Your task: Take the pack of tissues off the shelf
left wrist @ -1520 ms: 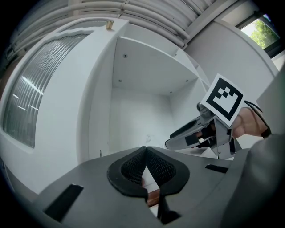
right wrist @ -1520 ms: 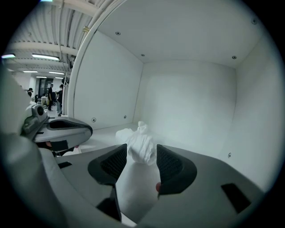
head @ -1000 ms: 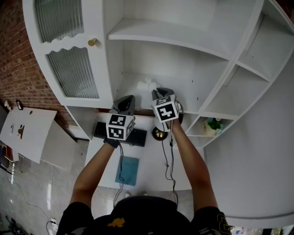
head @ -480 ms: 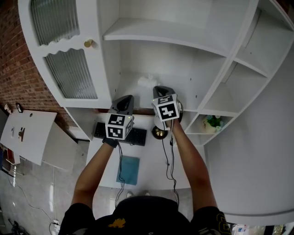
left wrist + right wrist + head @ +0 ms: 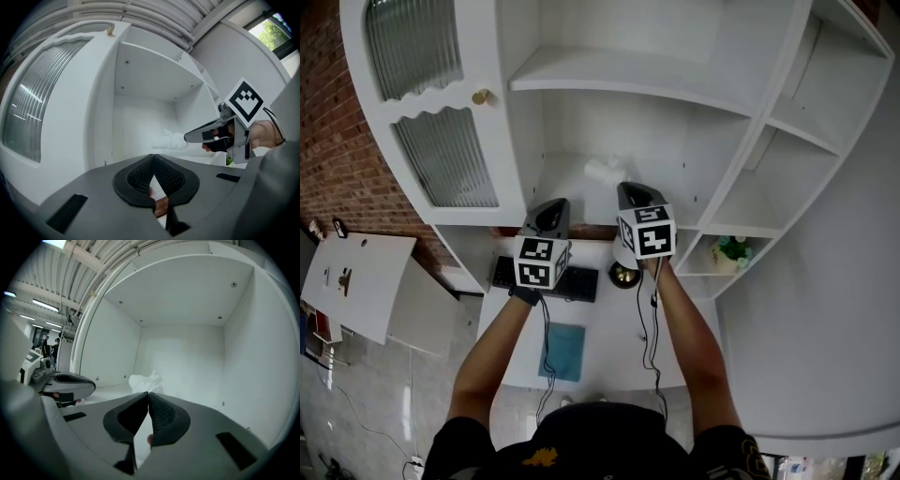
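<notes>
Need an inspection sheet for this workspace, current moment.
Surface: white shelf; white desk below it.
Job's things: pack of tissues lies on the shelf, towards the back.
Clutter: keyboard, blue mat and brass-coloured round object on the desk.
Grippers: left gripper jaws together, empty; right gripper jaws together, tip close to the pack, no clear grip.
Cables: black cables hang from both grippers along the arms.
Surroundings: brick wall, ribbed-glass cabinet door, small plant in a side compartment.
</notes>
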Motion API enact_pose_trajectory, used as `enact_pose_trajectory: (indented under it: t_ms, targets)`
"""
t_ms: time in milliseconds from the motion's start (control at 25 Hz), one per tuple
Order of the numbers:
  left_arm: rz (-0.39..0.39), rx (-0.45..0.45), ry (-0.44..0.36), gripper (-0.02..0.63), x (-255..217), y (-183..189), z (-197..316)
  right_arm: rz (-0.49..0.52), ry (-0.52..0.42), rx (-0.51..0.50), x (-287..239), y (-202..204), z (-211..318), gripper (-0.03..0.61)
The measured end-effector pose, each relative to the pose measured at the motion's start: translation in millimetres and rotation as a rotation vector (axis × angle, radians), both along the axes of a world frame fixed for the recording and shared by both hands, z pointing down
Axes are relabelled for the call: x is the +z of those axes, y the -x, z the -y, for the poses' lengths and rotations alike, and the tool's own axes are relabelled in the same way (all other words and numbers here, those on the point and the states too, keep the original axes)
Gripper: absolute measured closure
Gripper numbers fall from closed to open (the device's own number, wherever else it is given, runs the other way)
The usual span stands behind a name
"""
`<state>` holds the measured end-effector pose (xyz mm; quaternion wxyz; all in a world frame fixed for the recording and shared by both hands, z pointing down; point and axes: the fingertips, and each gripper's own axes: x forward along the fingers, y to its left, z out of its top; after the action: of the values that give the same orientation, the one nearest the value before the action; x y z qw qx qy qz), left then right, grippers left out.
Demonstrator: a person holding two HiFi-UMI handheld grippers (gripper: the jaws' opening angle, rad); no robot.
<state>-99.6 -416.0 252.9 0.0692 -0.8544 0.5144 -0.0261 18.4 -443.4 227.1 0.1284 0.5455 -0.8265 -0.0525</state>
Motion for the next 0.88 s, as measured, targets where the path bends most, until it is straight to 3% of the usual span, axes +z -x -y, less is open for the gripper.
enact_pose_trajectory:
  t_ms: [520,880]
  targets:
    - [-0.031,0.021,-0.073,0.6,-31.7,-13.9,-27.2,0.106,-0.129,0.022,-37.1,-21.4,-50.4,0.569]
    - [-0.103,0.009,-0.077,0.6,-42.2,-5.4,-58.6,0.202,-0.177,-0.005,-39.6,-31.7,-89.1,0.569]
